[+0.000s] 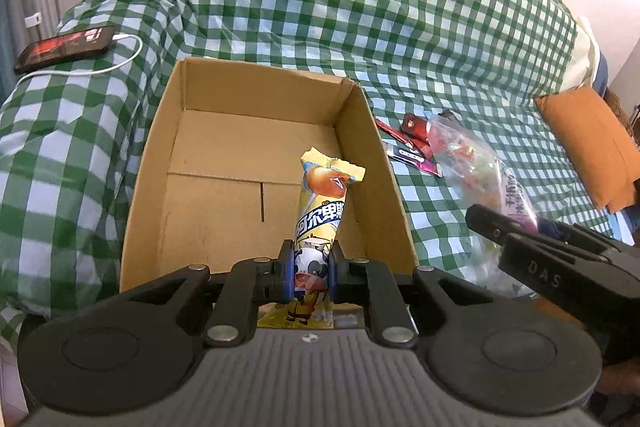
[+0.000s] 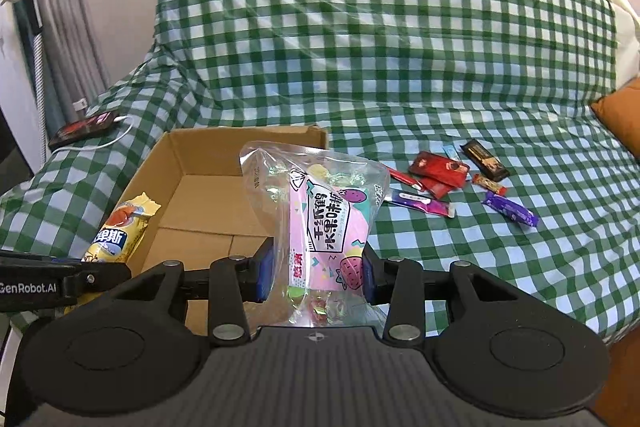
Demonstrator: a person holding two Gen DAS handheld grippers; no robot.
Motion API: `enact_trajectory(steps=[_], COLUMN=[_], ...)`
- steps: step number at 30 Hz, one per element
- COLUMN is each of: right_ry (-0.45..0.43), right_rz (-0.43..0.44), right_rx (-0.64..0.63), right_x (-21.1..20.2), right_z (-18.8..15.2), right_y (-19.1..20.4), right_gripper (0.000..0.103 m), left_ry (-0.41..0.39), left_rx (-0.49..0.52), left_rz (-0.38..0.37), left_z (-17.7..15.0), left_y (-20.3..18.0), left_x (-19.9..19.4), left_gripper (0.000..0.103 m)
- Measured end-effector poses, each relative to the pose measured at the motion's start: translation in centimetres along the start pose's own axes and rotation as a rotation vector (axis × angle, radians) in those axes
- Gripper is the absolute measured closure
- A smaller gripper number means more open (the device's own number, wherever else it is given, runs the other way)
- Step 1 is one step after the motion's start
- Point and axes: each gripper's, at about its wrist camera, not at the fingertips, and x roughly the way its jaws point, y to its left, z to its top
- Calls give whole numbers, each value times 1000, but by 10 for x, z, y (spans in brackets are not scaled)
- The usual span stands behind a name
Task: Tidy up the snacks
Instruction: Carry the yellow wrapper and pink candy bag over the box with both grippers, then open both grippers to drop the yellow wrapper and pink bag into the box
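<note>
My left gripper (image 1: 311,269) is shut on a long yellow snack packet (image 1: 320,203) with a cow picture, held above the near edge of an open cardboard box (image 1: 224,163). The same yellow packet (image 2: 120,231) shows at the left of the right wrist view. My right gripper (image 2: 316,271) is shut on a clear candy bag with a pink label (image 2: 324,223), held over the box's right wall (image 2: 224,151). That candy bag (image 1: 476,163) and the right gripper (image 1: 532,259) also appear at the right of the left wrist view. The box's inside looks bare.
Several small wrapped snacks (image 2: 444,171) lie on the green checked cover (image 2: 400,67) right of the box. A phone (image 1: 64,47) with a white cable lies at the far left. An orange cushion (image 1: 592,143) sits at the right. Grey curtains (image 2: 60,27) hang at the left.
</note>
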Motion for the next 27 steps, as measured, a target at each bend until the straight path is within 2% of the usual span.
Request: enact_trajectory(steps=[5,13,27], right_ry=[3,28,104], right_rz=[30,109,128], right_rx=[24,38,-14], right_x=[14,54,128], right_z=[3,12,22], right_y=[-8,3,29], right_gripper=[58,57,55], left_ry=[7,57,165], left_rx=[4,12,1], left_rz=[48,133,174], left_z=[19,46,52], left_y=[0,11,35], left_x=[18,61,132], left_gripper=[86,86,86])
